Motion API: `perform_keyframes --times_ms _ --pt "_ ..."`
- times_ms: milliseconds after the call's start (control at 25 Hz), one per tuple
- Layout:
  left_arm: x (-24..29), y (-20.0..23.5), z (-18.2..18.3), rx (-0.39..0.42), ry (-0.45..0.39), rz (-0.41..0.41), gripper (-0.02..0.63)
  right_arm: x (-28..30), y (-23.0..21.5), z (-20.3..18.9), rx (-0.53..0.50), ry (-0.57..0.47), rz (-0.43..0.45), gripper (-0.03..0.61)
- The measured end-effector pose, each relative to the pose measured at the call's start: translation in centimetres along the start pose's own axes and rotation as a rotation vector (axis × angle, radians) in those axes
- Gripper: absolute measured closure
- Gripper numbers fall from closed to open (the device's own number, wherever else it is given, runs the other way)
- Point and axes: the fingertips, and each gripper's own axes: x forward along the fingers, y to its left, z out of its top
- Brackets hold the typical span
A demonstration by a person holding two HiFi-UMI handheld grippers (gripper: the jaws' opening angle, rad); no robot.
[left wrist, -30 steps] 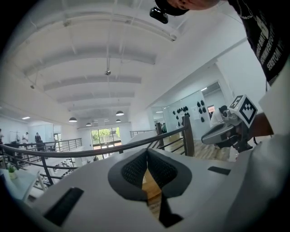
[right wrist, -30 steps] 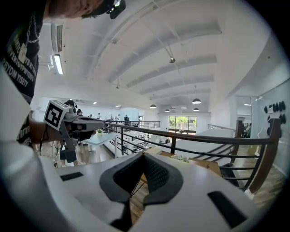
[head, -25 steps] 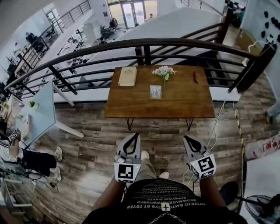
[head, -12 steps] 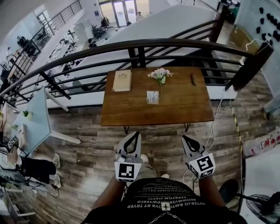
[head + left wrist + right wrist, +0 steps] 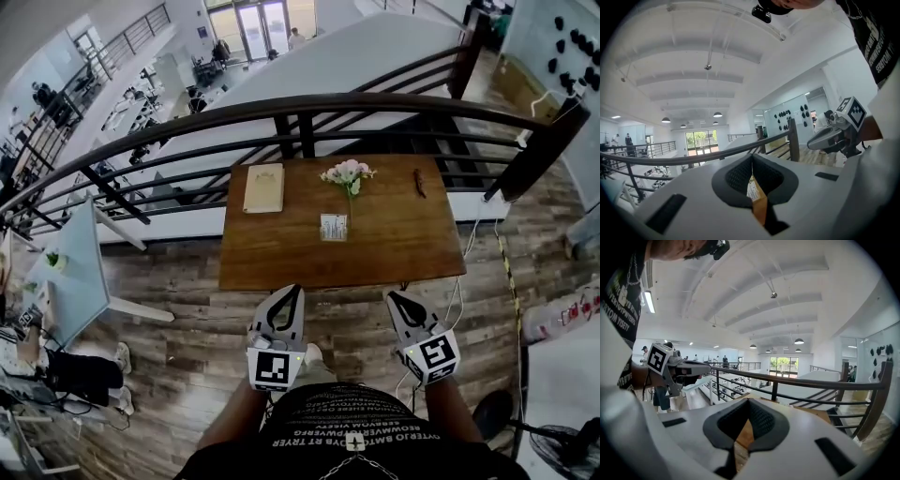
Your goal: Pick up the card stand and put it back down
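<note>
A small clear card stand (image 5: 333, 226) with a printed card stands upright near the middle of the wooden table (image 5: 281, 253). In the left gripper view the card stand (image 5: 753, 189) shows through the gap below the jaw tips. My left gripper (image 5: 292, 292) is shut and empty, held short of the table's near edge. My right gripper (image 5: 394, 298) is also shut and empty, level with the left one. Both point toward the table, well apart from the stand.
On the table are a tan book (image 5: 263, 187) at the back left, a small vase of pink flowers (image 5: 348, 174) behind the stand, and a dark pen-like item (image 5: 419, 183) at the back right. A dark metal railing (image 5: 309, 108) runs behind the table. A pale side table (image 5: 80, 258) stands left.
The table has drawn nearer in the head view as I walked toward it. Both grippers have stayed shut and side by side.
</note>
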Motion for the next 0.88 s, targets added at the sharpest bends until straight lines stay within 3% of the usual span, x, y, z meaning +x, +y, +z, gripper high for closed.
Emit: perform_keyframes --times_ms 400,880 --pt "1.8 3.2 -1.2 -0.010 0.031 -0.006 0.588 4.1 0.3 1.3 -0.009 0.011 0.012 0.563" --pt "2.6 8.4 -0.6 -0.018 -0.003 0.006 0.587 8.2 1.8 4.8 -0.071 -0.003 0.011 0.563"
